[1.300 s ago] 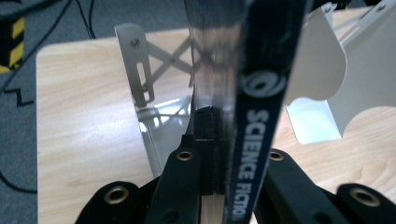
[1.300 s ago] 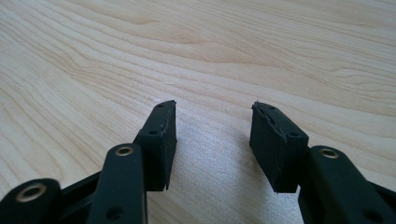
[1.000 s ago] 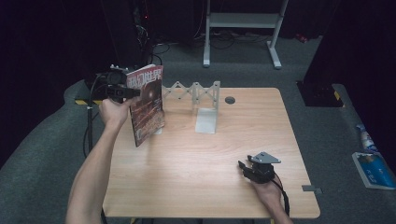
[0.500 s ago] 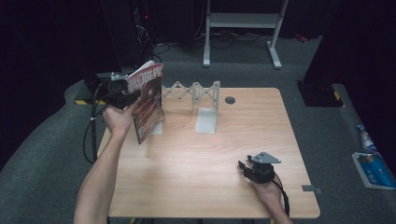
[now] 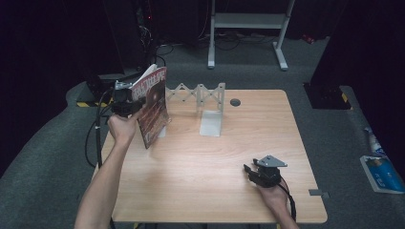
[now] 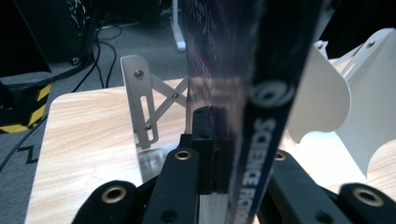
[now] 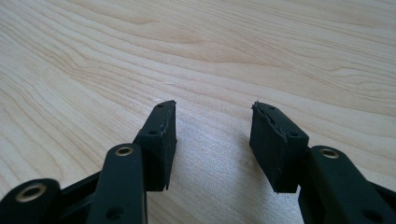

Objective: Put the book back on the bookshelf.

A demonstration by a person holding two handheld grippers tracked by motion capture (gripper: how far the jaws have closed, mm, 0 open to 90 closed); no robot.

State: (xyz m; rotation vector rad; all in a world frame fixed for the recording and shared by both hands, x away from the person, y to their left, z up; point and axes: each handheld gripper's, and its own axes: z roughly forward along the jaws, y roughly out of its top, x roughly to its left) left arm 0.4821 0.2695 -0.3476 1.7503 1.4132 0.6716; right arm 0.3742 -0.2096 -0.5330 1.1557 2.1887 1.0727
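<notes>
Upright, magazine [image 5: 154, 106] clamped between left tongs [image 6: 219, 154].

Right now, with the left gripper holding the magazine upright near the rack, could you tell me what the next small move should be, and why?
Probably lower the magazine into the rack's left end. The left gripper is shut on it, upright and above the table, with the rack's dividers just beyond. The right gripper rests open, idle.

Wooden table [image 5: 191, 186] bears a white expanding rack [image 5: 203, 95], apparently metal.
</notes>
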